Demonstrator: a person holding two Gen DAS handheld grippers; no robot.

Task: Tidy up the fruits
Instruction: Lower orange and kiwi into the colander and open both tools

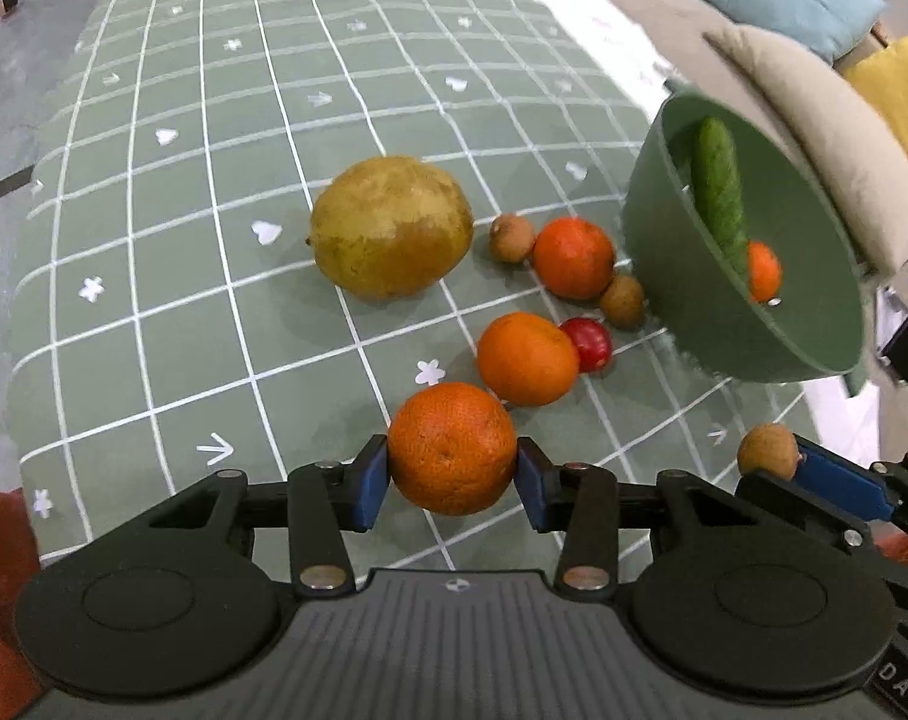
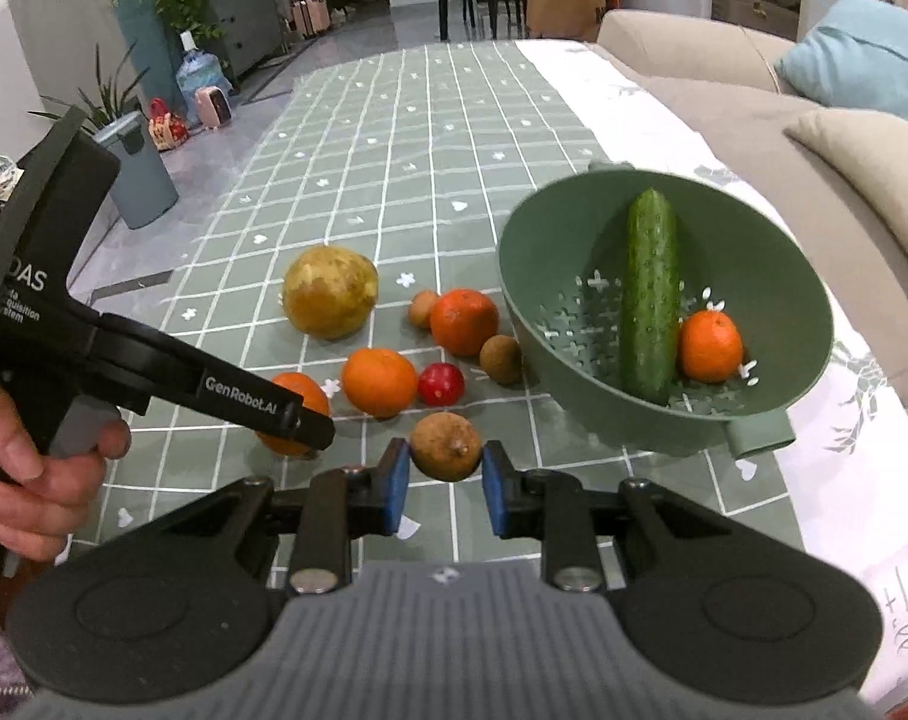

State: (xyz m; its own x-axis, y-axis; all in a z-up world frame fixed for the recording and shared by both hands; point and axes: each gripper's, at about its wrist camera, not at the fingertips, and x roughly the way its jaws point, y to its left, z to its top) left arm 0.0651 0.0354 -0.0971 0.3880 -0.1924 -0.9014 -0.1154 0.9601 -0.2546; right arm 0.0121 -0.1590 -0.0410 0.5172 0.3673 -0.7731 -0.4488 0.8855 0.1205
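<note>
Green cucumber (image 2: 652,294) lies in colander (image 2: 574,378), long axis toward far rim, small orange (image 2: 710,346) beside | left gripper (image 1: 452,471) clamped on orange (image 1: 452,447) | right gripper (image 2: 445,471) clamped on brown fruit (image 2: 445,446) | pomelo (image 2: 329,291), oranges, red fruit (image 2: 440,384) loose on checked cloth (image 2: 393,138)

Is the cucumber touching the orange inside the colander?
Touching. The right wrist view shows the cucumber lying against the small orange in the colander, no gap between them.
</note>
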